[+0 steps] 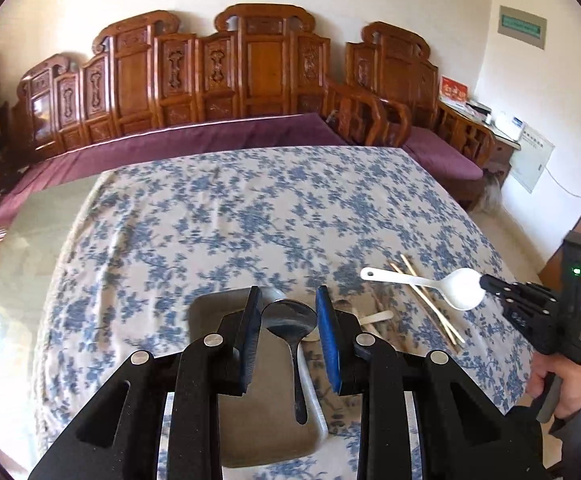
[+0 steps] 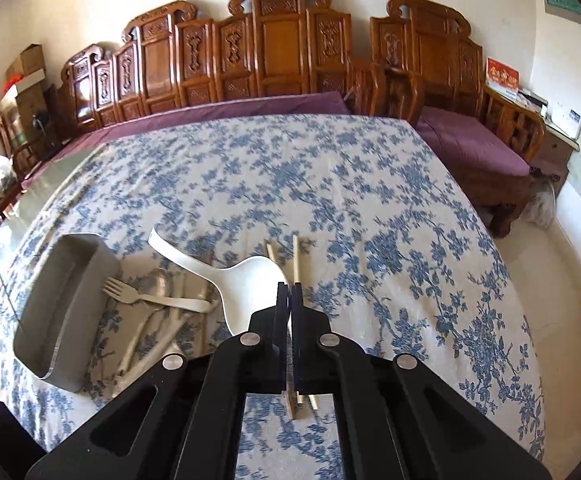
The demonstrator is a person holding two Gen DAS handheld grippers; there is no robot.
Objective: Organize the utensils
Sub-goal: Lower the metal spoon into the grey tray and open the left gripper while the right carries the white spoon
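My left gripper (image 1: 288, 290) hangs over the grey tray (image 1: 210, 312), its blue pads closed on the bowl of a metal spoon (image 1: 289, 318) whose handle points back toward the camera. The tray (image 2: 62, 280) looks bare inside in the right wrist view. My right gripper (image 2: 290, 286), also seen at the right (image 1: 485, 280), is shut on the bowl rim of a white spoon (image 2: 246, 284), lifted off the cloth. Under it lie wooden chopsticks (image 2: 296, 256). A white fork (image 2: 150, 300) and several pale utensils lie beside the tray.
A blue floral cloth (image 2: 330, 184) covers the table. A carved wooden sofa (image 2: 282, 48) with purple cushions runs along its far side. A person's hand (image 1: 566, 380) holds the right gripper at the table's right edge. The chopsticks (image 1: 430, 292) lie right of the tray.
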